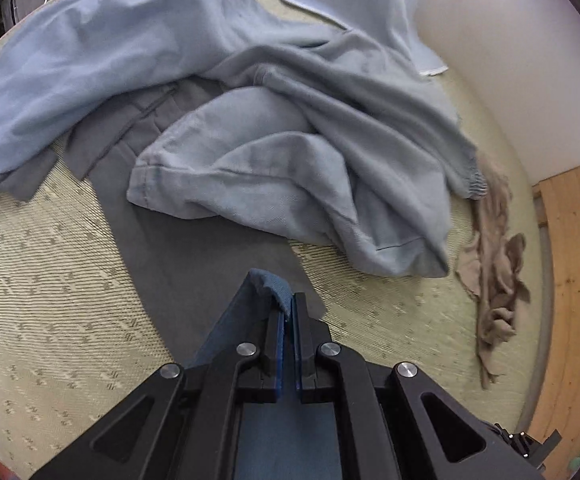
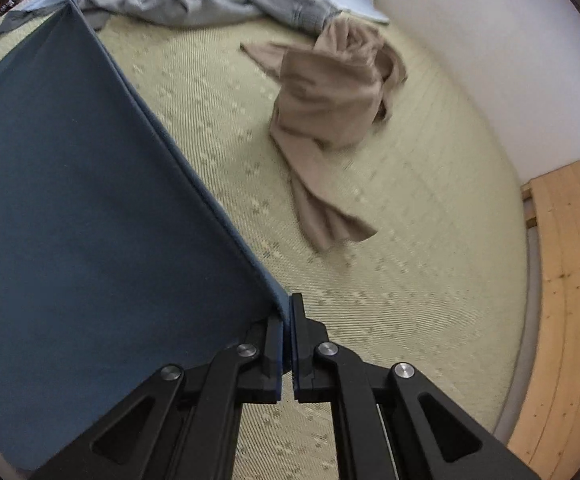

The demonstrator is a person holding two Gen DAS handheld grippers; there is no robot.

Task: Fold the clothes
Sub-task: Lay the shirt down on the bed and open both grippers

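The dark blue garment (image 2: 90, 216) is held at two points along one edge. One corner of it (image 1: 276, 286) is clamped between the pads of the left tongs (image 1: 288, 312), whose jaws are closed on the fabric; a small fold of cloth protrudes above the tips. In the right wrist view, the same edge is clamped by the right tongs (image 2: 288, 312), jaws likewise closed on the cloth. From the right tongs the edge is stretched up and to the left, and the blue panel is spread over the whole area left of the tongs.

Ahead of the left tongs, a grey garment (image 1: 194, 248) is laid flat on the woven mat (image 1: 50, 280). Beyond it, a light blue sweatshirt (image 1: 250, 120) is piled in loose folds, with one elastic cuff (image 1: 471, 184) extended to the right. A crumpled beige garment (image 1: 493, 280) is located to the right of the left tongs, touching that cuff. In the right wrist view the same beige garment (image 2: 329, 100) is located ahead and slightly right of the right tongs, well apart from them.

The mat is bordered on the right by a light wooden frame (image 2: 561, 300) and a white wall (image 2: 489, 40).
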